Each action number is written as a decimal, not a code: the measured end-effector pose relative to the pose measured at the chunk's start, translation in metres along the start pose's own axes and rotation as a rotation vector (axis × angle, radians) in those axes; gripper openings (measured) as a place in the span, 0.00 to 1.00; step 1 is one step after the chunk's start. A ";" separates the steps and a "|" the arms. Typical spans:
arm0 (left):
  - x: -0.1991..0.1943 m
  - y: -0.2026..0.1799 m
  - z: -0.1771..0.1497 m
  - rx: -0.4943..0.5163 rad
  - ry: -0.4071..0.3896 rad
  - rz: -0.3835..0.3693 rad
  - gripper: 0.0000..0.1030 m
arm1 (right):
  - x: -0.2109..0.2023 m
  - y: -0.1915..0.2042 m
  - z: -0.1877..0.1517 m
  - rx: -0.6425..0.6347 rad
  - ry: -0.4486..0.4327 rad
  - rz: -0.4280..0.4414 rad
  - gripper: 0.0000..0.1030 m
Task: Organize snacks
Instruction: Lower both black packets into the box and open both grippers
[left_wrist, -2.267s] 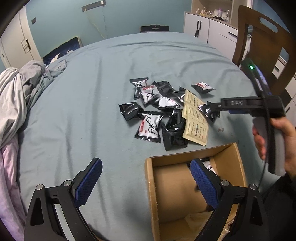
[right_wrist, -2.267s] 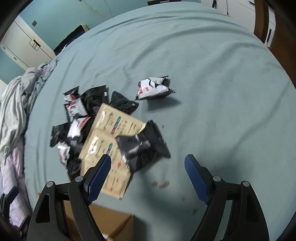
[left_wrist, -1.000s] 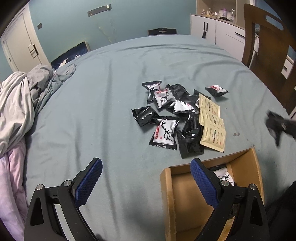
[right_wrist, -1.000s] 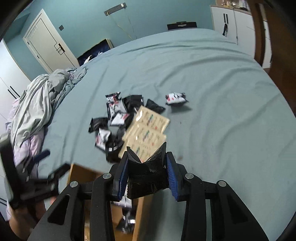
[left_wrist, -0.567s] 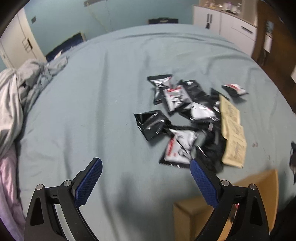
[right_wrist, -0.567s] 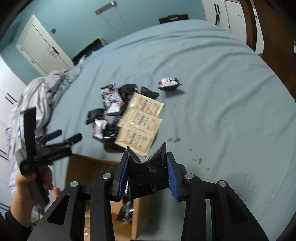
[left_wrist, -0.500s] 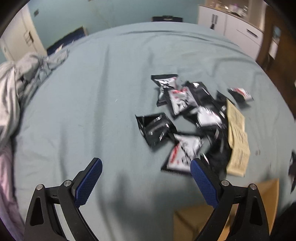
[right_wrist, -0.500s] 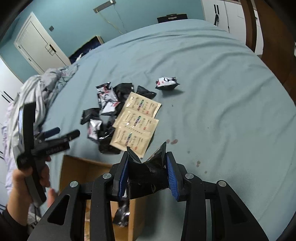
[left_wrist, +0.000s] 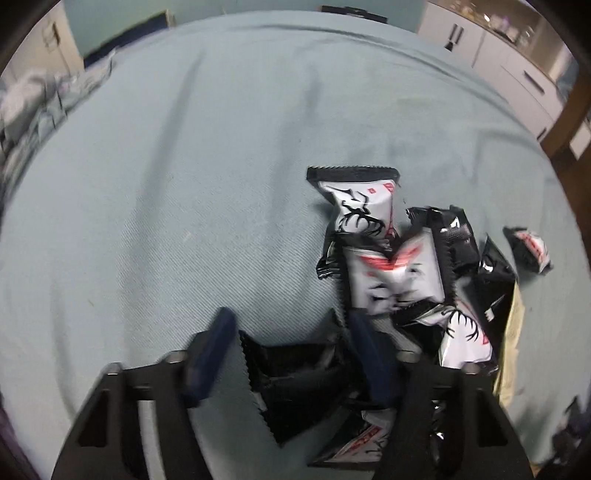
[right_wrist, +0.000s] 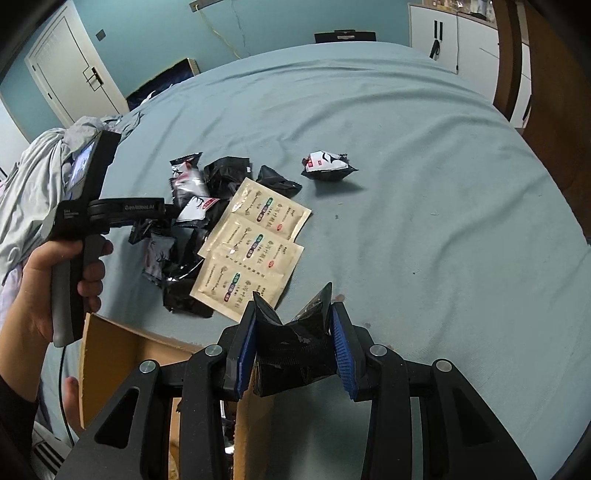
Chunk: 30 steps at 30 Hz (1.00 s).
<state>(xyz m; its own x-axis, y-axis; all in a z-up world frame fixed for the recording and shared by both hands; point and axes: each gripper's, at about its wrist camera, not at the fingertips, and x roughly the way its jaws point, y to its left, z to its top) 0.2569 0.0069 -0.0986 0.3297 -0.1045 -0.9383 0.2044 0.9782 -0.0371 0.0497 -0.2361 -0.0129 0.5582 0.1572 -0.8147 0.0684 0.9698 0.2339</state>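
My right gripper (right_wrist: 293, 332) is shut on a black snack packet (right_wrist: 295, 345) and holds it above the near corner of the cardboard box (right_wrist: 110, 354). My left gripper (left_wrist: 290, 328) is down at the near edge of the snack pile, its blue fingers (left_wrist: 210, 350) on either side of a black packet (left_wrist: 295, 376) lying on the cloth; the view is blurred. The left gripper also shows in the right wrist view (right_wrist: 147, 212), at the pile's left side. The pile (right_wrist: 192, 214) holds several black and white deer-print packets and three beige sachets (right_wrist: 255, 240).
One packet (right_wrist: 327, 166) lies apart, right of the pile. A grey-blue cloth (right_wrist: 424, 184) covers the round table. Crumpled clothes (right_wrist: 33, 192) lie at the left edge. A wooden chair (right_wrist: 554, 92) stands at the right. Small red stains (right_wrist: 338, 296) mark the cloth.
My left gripper has dropped to the pile and narrowed around a black packet. My right gripper still holds its packet and has stayed over the box's edge.
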 end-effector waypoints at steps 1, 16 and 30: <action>-0.003 -0.001 -0.001 0.002 -0.003 -0.013 0.40 | 0.000 0.001 0.000 -0.007 -0.006 -0.006 0.35; -0.154 0.016 -0.063 -0.083 -0.198 -0.040 0.32 | -0.035 0.009 -0.015 -0.026 -0.112 -0.016 0.35; -0.195 -0.067 -0.170 0.257 -0.186 -0.136 0.32 | -0.089 -0.004 -0.045 0.033 -0.170 0.144 0.35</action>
<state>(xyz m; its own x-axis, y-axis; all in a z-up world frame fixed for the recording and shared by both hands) 0.0224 -0.0080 0.0284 0.4413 -0.2850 -0.8509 0.4760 0.8782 -0.0472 -0.0376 -0.2454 0.0343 0.6953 0.2572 -0.6712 0.0031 0.9327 0.3607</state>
